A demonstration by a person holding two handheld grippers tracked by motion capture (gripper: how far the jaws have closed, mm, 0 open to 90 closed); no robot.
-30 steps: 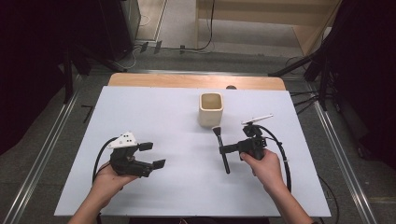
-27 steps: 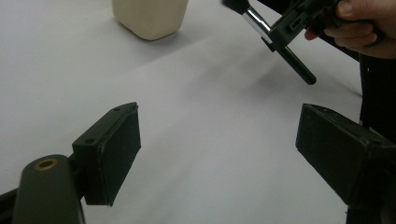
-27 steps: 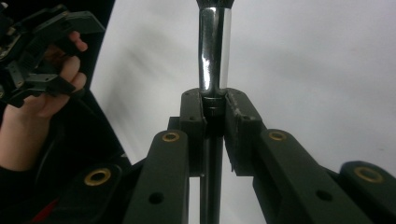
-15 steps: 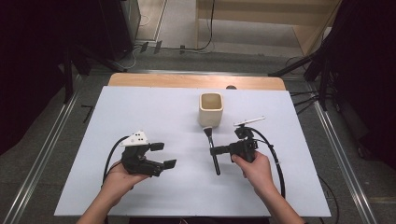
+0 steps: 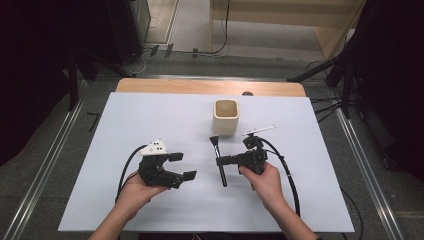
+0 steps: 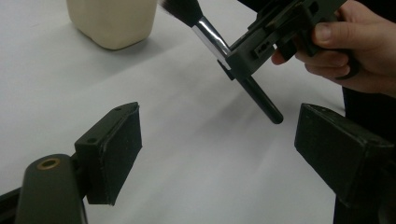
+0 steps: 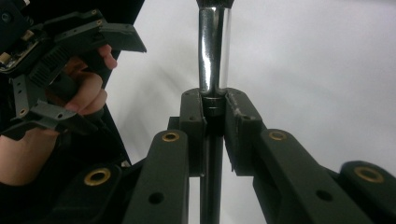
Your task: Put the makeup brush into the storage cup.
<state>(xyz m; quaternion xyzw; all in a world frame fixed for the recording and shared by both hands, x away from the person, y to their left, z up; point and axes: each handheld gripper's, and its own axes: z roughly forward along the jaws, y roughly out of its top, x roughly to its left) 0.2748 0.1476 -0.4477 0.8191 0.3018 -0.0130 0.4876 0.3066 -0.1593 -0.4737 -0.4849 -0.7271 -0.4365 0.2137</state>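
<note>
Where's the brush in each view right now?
High view: brush centre, in the right gripper.
Left gripper view: top centre, slanting down right.
Right gripper view: upright, top centre, clamped.
Shared landmark: the cup, also top left in the left gripper view.

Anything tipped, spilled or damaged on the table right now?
Nothing stands out. The cream cup stands upright on the white table. The right gripper is clamped on the makeup brush, and the left gripper is open with nothing between its jaws.
</note>
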